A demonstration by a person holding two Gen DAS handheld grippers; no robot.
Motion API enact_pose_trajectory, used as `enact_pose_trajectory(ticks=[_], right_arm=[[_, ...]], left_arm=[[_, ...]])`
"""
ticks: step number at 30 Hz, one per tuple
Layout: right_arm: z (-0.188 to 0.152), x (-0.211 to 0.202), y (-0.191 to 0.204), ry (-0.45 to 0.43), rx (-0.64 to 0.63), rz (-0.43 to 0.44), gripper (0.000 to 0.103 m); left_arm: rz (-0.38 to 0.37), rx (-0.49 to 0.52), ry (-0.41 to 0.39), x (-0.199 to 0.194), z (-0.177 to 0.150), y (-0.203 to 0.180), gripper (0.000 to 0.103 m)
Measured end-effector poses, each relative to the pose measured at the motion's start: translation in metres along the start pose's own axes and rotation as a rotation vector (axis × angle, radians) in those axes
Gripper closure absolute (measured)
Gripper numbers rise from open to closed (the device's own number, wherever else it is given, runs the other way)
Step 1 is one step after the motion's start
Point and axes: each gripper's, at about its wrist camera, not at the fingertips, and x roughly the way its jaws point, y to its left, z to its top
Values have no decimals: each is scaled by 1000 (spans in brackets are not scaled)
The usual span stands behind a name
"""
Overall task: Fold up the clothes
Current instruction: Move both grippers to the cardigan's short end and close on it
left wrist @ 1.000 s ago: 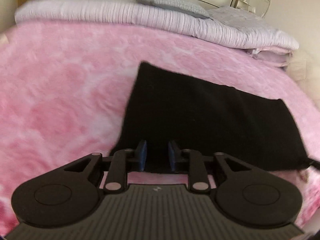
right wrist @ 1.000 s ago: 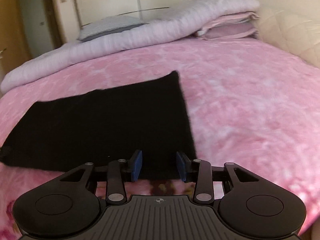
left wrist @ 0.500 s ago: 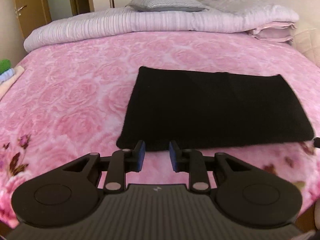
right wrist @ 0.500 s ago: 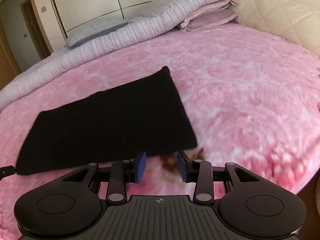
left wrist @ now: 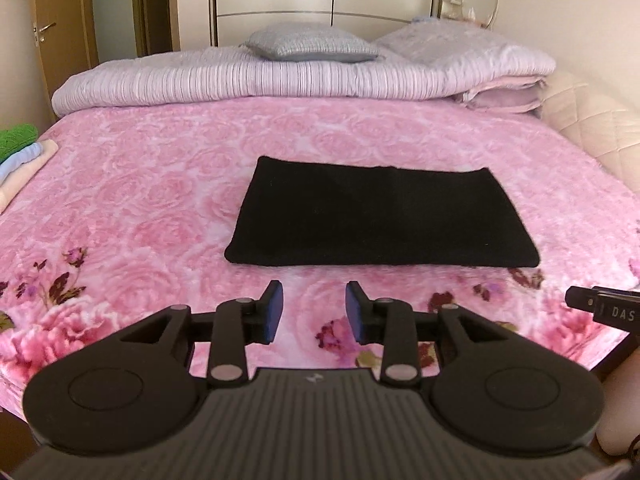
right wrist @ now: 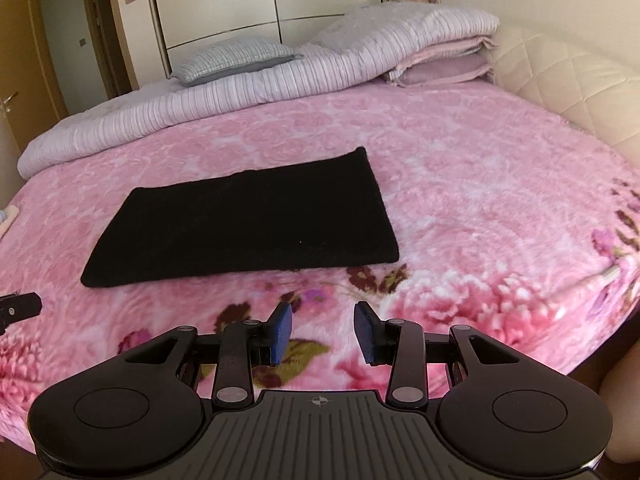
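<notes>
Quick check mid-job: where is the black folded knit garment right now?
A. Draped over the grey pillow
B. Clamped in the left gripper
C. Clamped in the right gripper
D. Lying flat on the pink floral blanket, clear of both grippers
D: the black folded knit garment lies flat on the pink floral blanket; the left gripper and right gripper stand open, empty, short of it.

You are looking at a folded black knit cloth (left wrist: pixel 380 220), matt and slightly fuzzy, on a plush pink rose-patterned fleece blanket (left wrist: pixel 160 200) with a soft sheen. Behind lies a ribbed lilac quilted duvet (left wrist: pixel 240 80). Your left gripper (left wrist: pixel 314 316) is matt black plastic with blue rubbery pads (left wrist: pixel 276 312).
</notes>
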Motion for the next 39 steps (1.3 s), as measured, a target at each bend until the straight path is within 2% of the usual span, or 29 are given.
enact_pose_trajectory(ticks=[5, 13, 24, 31, 36, 39], right_arm=[[-4, -13, 16, 3, -35, -17, 65], [0, -11, 34, -5, -48, -43, 64], [6, 12, 28, 20, -5, -32, 64], [1, 34, 5, 60, 13, -20, 65], [1, 51, -30, 83, 91, -12, 64], [0, 60, -52, 81, 162, 29, 64]], left_arm=[[-27, -32, -13, -12, -6, 13, 71], [-35, -43, -14, -14, -2, 33, 70], [17, -12, 3, -4, 7, 42, 68], [16, -83, 55, 25, -3, 44, 66], [-10, -172, 80, 47, -6, 44, 66], [-31, -236, 86, 60, -2, 44, 66]])
